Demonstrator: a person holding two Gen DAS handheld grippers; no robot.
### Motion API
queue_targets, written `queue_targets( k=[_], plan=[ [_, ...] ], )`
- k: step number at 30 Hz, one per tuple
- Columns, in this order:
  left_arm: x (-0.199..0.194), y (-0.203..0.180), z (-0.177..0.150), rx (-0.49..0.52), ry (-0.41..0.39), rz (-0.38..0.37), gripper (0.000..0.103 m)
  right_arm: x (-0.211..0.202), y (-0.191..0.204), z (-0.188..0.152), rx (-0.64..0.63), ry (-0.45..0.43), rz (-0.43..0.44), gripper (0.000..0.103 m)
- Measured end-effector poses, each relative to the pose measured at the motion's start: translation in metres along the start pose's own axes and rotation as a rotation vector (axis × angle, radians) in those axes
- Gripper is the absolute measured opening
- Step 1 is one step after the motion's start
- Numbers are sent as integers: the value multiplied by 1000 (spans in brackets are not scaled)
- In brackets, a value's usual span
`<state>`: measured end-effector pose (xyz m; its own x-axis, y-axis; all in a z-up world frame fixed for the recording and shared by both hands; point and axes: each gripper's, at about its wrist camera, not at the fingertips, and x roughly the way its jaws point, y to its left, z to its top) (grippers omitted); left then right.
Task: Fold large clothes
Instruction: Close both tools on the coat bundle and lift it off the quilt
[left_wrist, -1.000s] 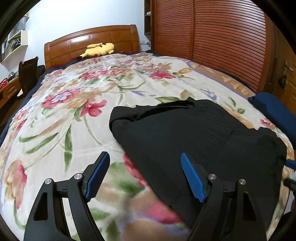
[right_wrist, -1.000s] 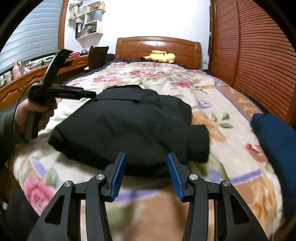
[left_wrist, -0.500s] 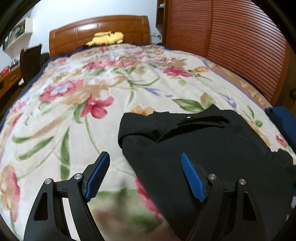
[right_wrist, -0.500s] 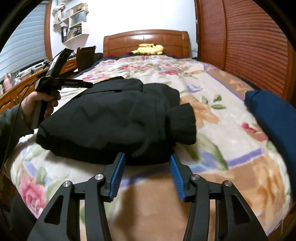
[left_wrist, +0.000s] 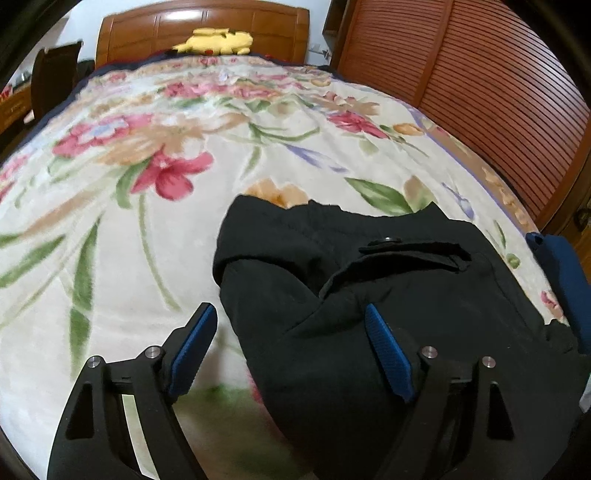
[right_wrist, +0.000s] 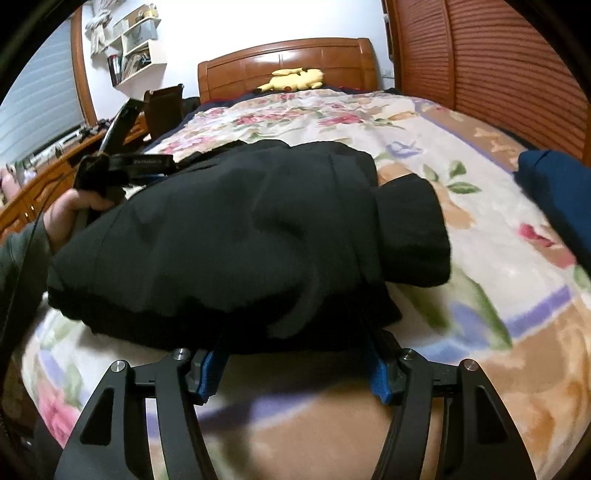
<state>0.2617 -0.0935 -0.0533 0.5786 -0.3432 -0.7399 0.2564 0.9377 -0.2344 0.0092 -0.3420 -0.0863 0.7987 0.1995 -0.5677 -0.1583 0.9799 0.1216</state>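
Ahead of both grippers spreads the bed (left_wrist: 110, 240), its plush blanket printed with flowers. On it lies the black coat (right_wrist: 229, 236), a thick matte bundle, folded, one cuffed sleeve (right_wrist: 413, 236) jutting right. The right gripper (right_wrist: 295, 363) stands open with the coat's near hem between its blue ribbed pads. The left gripper (left_wrist: 291, 339) gapes wide over the coat's left edge, right pad above cloth, left pad above blanket. A snap (left_wrist: 386, 240) sits beyond
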Motion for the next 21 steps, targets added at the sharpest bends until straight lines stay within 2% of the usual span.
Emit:
queue_targets(
  k=[1, 3, 4, 6, 8, 13, 21],
  plan=[
    [1, 1, 0, -14, 12, -37, 73, 1, -1, 1, 12, 0, 19, 58],
    [0, 2, 2, -28, 24, -61, 60, 2, -4, 0, 23, -6, 35, 45],
    [-1, 1, 2, -23, 28, -61, 55, 4, -6, 3, 23, -11, 41, 40],
    [-7, -3, 4, -4, 28, -42, 33, 3, -9, 2, 22, -24, 46, 27],
    [-17, -6, 6, 13, 11, -19, 23, -1, -10, 4, 19, -47, 53, 23],
    [-49, -26, 6, 53, -55, 45, 19, -17, -14, 11, 7, -139, 40, 17],
    [-100, -80, 23, 123, -153, 72, 18, -49, -46, 27, 41, -226, 16, 13]
  ],
)
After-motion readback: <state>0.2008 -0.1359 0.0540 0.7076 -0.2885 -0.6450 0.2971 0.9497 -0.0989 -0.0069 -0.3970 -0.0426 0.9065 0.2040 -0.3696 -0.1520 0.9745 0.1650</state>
